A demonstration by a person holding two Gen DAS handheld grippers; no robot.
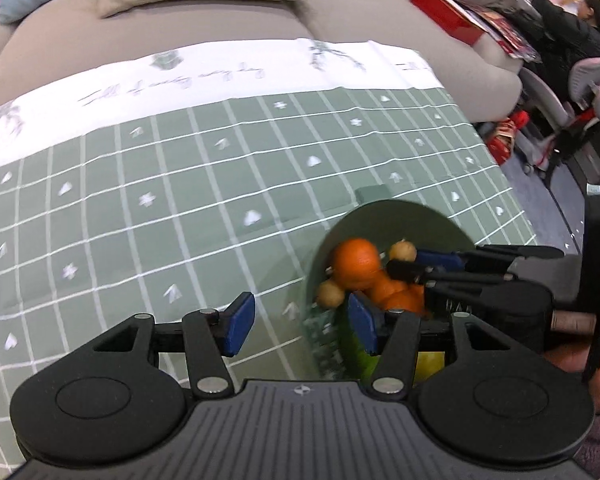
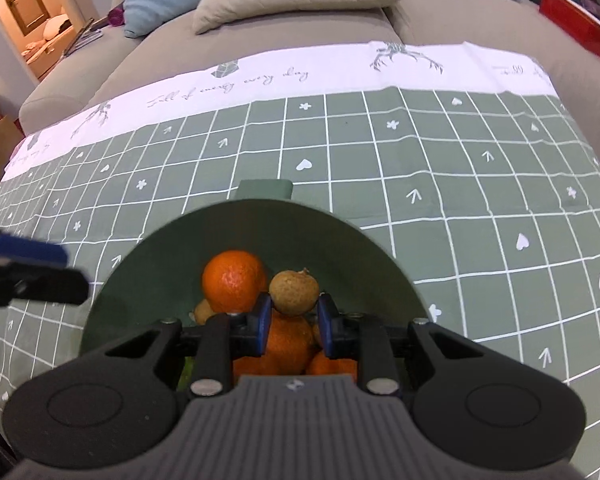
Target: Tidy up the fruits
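Observation:
A green bowl [image 2: 340, 240] stands on the checked tablecloth and holds several oranges [image 2: 234, 280] and small brown round fruits [image 2: 294, 292]. My right gripper [image 2: 294, 326] hovers over the bowl, jaws partly apart, with a brown fruit just beyond its tips; whether the pads touch it is unclear. My left gripper [image 1: 302, 326] is open and empty at the bowl's [image 1: 400, 216] left rim, one blue pad [image 1: 362, 324] inside the bowl, near an orange [image 1: 356, 262] and a brown fruit [image 1: 330, 295]. The right gripper [image 1: 432, 266] also shows in the left wrist view, over the bowl.
The green checked tablecloth [image 2: 420, 160] with a white border covers the table. A grey sofa [image 2: 300, 12] with beige and blue cushions lies behind it. A person [image 1: 580, 28] sits at the far right by chairs and clutter.

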